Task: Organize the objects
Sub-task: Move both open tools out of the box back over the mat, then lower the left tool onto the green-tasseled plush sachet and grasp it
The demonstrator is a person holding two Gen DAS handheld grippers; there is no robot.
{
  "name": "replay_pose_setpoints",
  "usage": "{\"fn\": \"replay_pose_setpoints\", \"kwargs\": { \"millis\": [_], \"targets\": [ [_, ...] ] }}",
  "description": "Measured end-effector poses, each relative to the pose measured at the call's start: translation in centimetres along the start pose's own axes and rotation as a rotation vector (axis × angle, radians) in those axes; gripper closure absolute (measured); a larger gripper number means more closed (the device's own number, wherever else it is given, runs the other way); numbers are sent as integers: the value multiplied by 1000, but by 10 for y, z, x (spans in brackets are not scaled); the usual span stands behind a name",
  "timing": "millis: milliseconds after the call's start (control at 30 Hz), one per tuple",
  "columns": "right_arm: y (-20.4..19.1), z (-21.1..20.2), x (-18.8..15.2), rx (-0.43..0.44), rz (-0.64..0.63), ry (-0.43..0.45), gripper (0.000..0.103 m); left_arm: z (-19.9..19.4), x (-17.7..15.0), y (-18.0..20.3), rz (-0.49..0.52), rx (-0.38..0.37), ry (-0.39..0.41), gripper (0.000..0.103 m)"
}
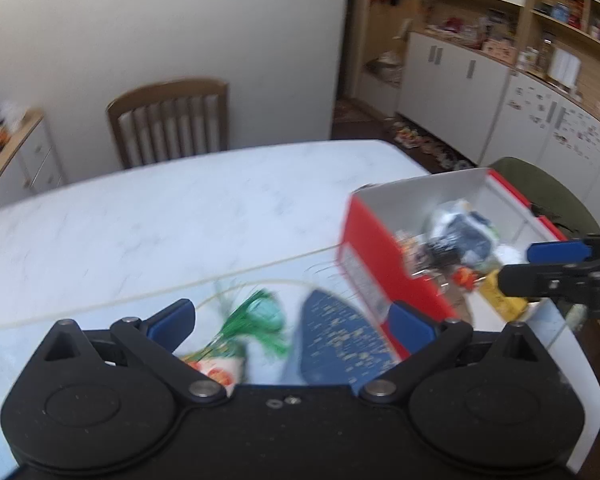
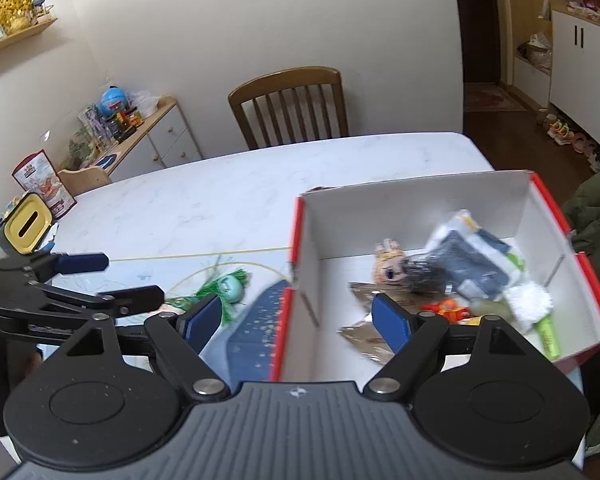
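Toys and small bits lay on a white marble-look table (image 2: 260, 184), some loose and some already boxed. At the far left of the right wrist view stood a yellow-lidded container (image 2: 23, 227) near the table's edge, with a wooden chair (image 2: 290, 106) behind the table. Next came the left gripper (image 1: 292, 324), its blue-padded fingers (image 1: 171, 320) spread wide and holding nothing; under it lay a green tasselled toy (image 1: 260, 316) with a pale round head, and beside that a dark blue speckled piece (image 1: 336, 344), flat on the table. That blue piece lay just against the red side of a cardboard box (image 2: 420, 208) (red outside, white inside). The right gripper (image 2: 300, 320) hung over the box's near wall, fingers also wide apart and empty. Inside the box sat a small brown doll (image 2: 388, 264), a clear bag of dark things (image 2: 472, 256), an orange item (image 2: 448, 309), a white fluffy ball (image 2: 528, 300) and a lime-green tube (image 2: 548, 336), all crowded toward the right end.
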State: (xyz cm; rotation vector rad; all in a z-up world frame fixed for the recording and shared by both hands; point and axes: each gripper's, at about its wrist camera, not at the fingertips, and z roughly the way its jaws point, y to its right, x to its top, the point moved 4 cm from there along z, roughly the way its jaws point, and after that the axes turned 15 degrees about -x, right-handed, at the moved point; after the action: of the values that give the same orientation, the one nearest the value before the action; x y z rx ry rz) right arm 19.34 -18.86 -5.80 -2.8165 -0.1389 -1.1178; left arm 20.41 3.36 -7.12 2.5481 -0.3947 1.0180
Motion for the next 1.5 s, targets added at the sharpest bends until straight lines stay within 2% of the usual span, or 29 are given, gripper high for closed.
{"fn": "replay_pose_setpoints", "kwargs": {
  "millis": [200, 333, 433, 533, 633, 900, 933, 1000, 1067, 1233, 1367, 1500],
  "targets": [
    [-32, 14, 2, 17, 21, -34, 17, 4, -16, -35, -39, 27, 13, 0],
    [-50, 23, 2, -42, 24, -30, 17, 9, -28, -51, -15, 57, 12, 0],
    [-62, 28, 5, -64, -1, -25, 17, 17, -38, -65, -34, 63, 1, 0],
    [-72, 38, 7, -72, -25, -44, 17, 28, -46, -77, -85, 53, -34, 0],
    [-81, 46, 8, -67, -34, -78, 17, 36, -54, -84, -143, 10, -48, 0],
    [-100, 60, 11, -44, -62, -115, 17, 58, -58, -90, -168, 0, -53, 1],
    [-102, 62, 11, -42, -67, -120, 17, 59, -58, -93, -170, 5, -52, 2],
    [-107, 66, 11, -39, -81, -125, 17, 61, -60, -96, -172, 15, -59, 13],
    [-112, 69, 11, -36, -100, -130, 17, 64, -61, -98, -178, 9, -69, 18],
    [-127, 79, 10, -30, -147, -142, 17, 63, -62, -99, -163, 14, -53, 25],
    [-136, 90, 8, -29, -160, -160, 17, 60, -64, -103, -154, 0, -47, 34],
    [-142, 102, 7, -33, -169, -176, 17, 53, -65, -112, -154, -9, -46, 37]
  ]
}}
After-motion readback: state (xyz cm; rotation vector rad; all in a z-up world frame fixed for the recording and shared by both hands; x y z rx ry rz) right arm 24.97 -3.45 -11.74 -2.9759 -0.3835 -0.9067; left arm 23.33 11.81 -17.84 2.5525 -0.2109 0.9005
